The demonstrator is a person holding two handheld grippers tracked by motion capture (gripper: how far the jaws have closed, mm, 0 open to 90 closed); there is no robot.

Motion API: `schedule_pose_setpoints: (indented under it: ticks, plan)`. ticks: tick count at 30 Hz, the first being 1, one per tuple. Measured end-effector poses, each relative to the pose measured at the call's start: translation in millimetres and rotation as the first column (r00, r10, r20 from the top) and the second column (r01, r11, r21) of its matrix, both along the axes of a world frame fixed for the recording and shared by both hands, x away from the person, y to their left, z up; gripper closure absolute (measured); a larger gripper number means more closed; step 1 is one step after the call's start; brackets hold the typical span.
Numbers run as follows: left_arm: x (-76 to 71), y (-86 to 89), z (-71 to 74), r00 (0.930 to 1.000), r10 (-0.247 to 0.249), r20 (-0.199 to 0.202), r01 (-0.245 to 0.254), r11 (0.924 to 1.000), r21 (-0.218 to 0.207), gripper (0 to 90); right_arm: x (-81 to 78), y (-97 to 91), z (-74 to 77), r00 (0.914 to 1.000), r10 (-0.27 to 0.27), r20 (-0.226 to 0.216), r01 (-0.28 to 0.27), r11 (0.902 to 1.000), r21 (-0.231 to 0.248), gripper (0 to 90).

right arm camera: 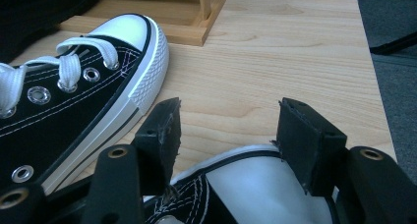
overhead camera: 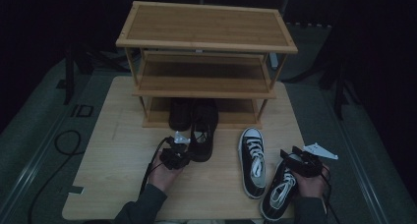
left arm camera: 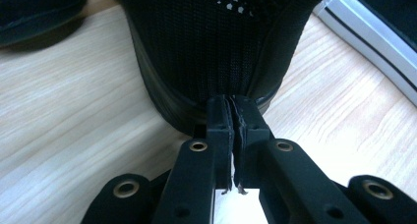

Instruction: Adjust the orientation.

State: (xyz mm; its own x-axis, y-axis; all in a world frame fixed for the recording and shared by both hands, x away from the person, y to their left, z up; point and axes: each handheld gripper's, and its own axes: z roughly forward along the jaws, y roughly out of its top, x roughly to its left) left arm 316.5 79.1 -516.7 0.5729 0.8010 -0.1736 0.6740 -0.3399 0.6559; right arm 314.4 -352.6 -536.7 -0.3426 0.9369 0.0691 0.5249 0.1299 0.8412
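Four shoes are spread over the wooden table (overhead camera: 113, 184) in the high view, in front of a three-tier bamboo shoe rack (overhead camera: 204, 62). Two all-black shoes are lined up at the rack's lowest shelf: the farther black shoe (overhead camera: 180, 113) is tucked under the shelf edge, and the nearer black mesh shoe (overhead camera: 204, 130) is met at its heel by the left gripper (overhead camera: 178, 144). To the right, a black-and-white canvas sneaker (overhead camera: 253, 161) is laid toe toward the rack, and a second canvas sneaker (overhead camera: 281, 190) is angled beside it, with the right gripper (overhead camera: 291, 155) poised over its toe end.

In the left gripper view, the jaws are seen pressed almost together at the rear edge of the black mesh shoe (left arm camera: 216, 42) (whether fabric is actually pinched cannot be told).

In the right gripper view, the jaws are held wide apart, nothing clamped, with the white rubber toe cap (right arm camera: 260, 184) of the second canvas sneaker framed just below them. The first sneaker (right arm camera: 74, 101) is seen close by on the left.
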Motion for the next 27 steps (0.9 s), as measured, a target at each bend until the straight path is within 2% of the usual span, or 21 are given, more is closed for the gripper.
schedule_pose_setpoints:
  ticks: [4,10,14,16,19,20,22,24,27]
  plan:
    - [2.1,-12.5,-0.2,0.9999,-0.009,0.012,0.009,1.0,0.001,85.9,-0.1,0.0,0.0,1.0,0.0,0.001,0.0,1.0,0.0,41.9]
    - [-9.5,-21.6,-0.3,0.9978,-0.065,0.011,0.065,0.9976,0.024,85.2,0.2,-0.2,-0.1,1.0,0.001,0.0,-0.001,1.0,0.001,41.9]
    - [-12.5,-30.2,-7.0,0.9954,-0.096,-0.001,0.096,0.9942,0.05,85.2,0.0,0.0,0.0,1.0,0.0,0.0,0.0,1.0,0.0,41.9]
    - [-11.5,-32.8,-12.2,0.9955,-0.095,-0.007,0.095,0.993,0.07,85.3,0.0,0.0,0.0,1.0,0.0,0.0,0.0,1.0,0.001,41.9]
    - [-9.0,-34.4,-17.7,0.9957,-0.091,-0.021,0.092,0.9932,0.071,85.4,0.2,-0.2,0.0,1.0,0.0,-0.001,0.0,1.0,0.001,41.9]
    - [-6.6,-36.1,-22.4,0.9957,-0.088,-0.026,0.09,0.9924,0.083,85.6,0.2,-0.2,-0.1,1.0,0.001,-0.001,-0.001,1.0,0.0,41.9]
    - [-4.0,-37.1,-25.5,0.9967,-0.079,-0.02,0.081,0.9922,0.095,86.7,0.2,-0.3,-0.1,1.0,0.001,-0.002,-0.001,1.0,0.001,41.9]
    - [-2.0,-36.1,-25.6,0.9969,-0.075,-0.025,0.077,0.9938,0.08,88.6,0.2,-0.3,0.0,1.0,0.0,-0.002,0.0,1.0,0.003,41.8]
    - [0.2,-35.1,-24.4,0.9974,-0.069,-0.02,0.071,0.9939,0.084,88.6,0.3,-0.4,-0.1,1.0,0.0,-0.003,0.0,1.0,0.003,41.9]
